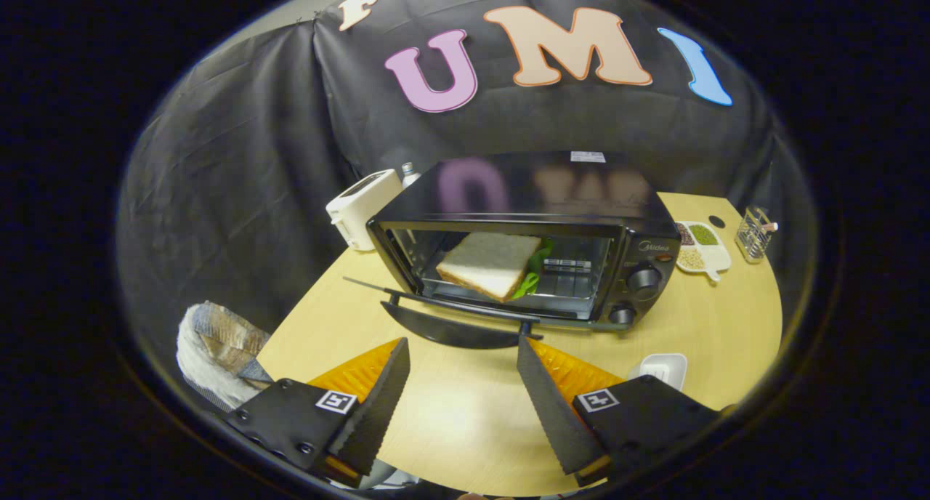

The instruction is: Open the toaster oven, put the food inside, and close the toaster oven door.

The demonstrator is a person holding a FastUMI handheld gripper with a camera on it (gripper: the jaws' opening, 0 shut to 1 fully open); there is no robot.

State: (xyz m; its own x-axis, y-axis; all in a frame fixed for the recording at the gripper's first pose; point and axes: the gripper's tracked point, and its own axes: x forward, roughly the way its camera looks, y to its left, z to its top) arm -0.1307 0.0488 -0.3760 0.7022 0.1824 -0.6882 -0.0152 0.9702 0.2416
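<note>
Closing the door looks like the step in hand: the sandwich point(491, 264) already lies on the rack inside the oven point(530, 242), and the door point(450, 318) hangs fully down toward the fingers. The gripper point(463, 355) stands released, fingers spread wide and holding nothing, its tips just short of the door's handle point(454, 331).

Going left to right with the oven as landmark: well left of it and lower, off the table's edge, a crumpled cloth point(214, 351); just behind its left corner, a white toaster point(361, 208) with a bottle point(410, 173) beside it. Right of its knobs sits a divided dish point(701, 247) of grains, and further right a clear holder point(755, 232). In front of its right end, near the right finger, a small white dish point(662, 369).

By my reading, the next move calls for getting under the handle and swinging the door up until it shuts. The table point(465, 413) is pale wood, ringed by black cloth.
</note>
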